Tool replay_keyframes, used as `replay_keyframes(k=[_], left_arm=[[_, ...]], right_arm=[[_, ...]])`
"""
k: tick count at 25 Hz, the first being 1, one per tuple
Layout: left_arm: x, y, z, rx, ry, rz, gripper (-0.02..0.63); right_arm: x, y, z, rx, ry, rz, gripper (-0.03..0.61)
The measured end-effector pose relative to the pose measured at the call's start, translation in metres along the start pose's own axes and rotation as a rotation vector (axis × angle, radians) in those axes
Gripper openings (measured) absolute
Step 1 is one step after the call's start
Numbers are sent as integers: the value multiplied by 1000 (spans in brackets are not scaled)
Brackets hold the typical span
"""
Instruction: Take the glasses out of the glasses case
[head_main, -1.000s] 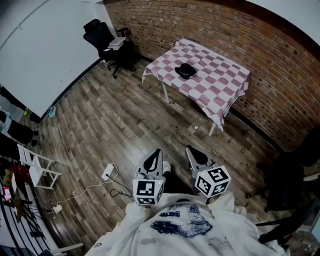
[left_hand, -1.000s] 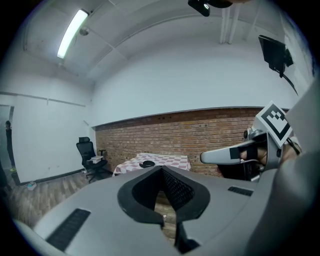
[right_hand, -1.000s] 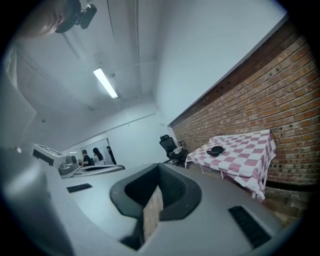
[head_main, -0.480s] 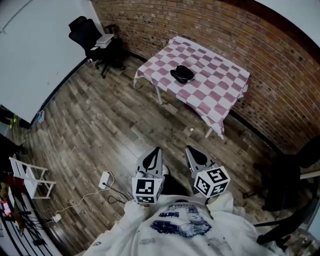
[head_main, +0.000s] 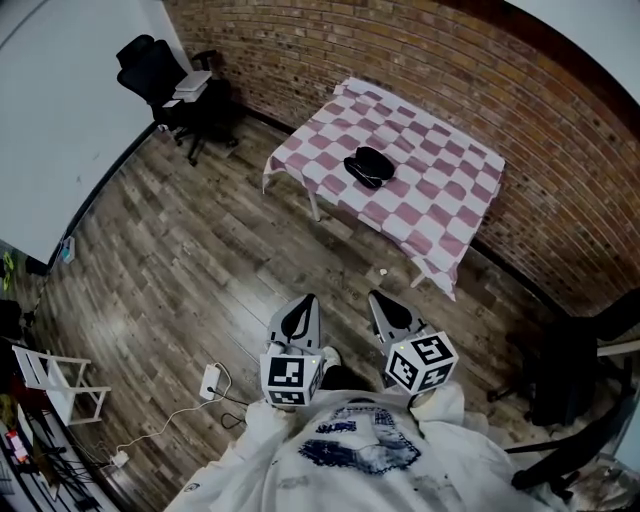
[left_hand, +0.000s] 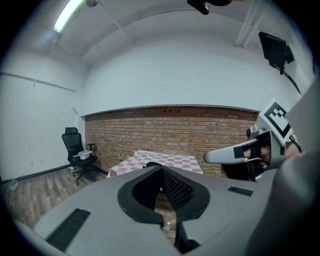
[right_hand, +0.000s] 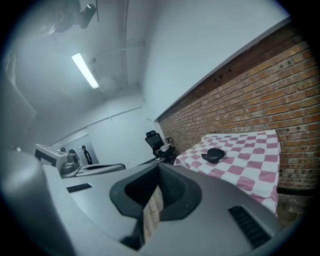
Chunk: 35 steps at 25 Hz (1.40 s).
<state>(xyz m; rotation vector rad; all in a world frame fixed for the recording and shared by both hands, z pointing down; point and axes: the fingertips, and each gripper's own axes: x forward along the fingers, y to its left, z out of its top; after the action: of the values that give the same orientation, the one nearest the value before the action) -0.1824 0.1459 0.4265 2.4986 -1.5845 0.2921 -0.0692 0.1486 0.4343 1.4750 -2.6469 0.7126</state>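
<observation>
The worktop (head_main: 440, 200) has slid slightly nearer in my head view over the last second, so I judge I am only walking up and nothing is begun. The case (head_main: 368, 166) lies dark on its checked cloth, well ahead of me. My left claw (head_main: 303, 308) and right claw (head_main: 382, 305) are both closed and empty. The case is too small to tell whether it is open, and I can see no glasses.

Black glasses case (head_main: 369, 166) on checkered table (head_main: 441, 203)
</observation>
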Motion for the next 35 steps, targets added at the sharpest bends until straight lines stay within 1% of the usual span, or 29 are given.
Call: replay_keyframes(k=[10,18,22,29,35], left_arm=[[57,80,27,20,-15,-39,9],[84,120,29,32,-24,-36,9],[92,129,31,27,-22,-45,9],[111,131,34,30,-14,-65,9],[139,136,33,30,1,-65,9]], right_arm=[[94,-1,33,2,-32,-40,14],[142,-1,46,-3,-46,-38,14],[151,-3,49,-3,-40,-51,14],[161,-19,51,17,-35,-76,14],[180,-41,58,27,-37,-82,14]])
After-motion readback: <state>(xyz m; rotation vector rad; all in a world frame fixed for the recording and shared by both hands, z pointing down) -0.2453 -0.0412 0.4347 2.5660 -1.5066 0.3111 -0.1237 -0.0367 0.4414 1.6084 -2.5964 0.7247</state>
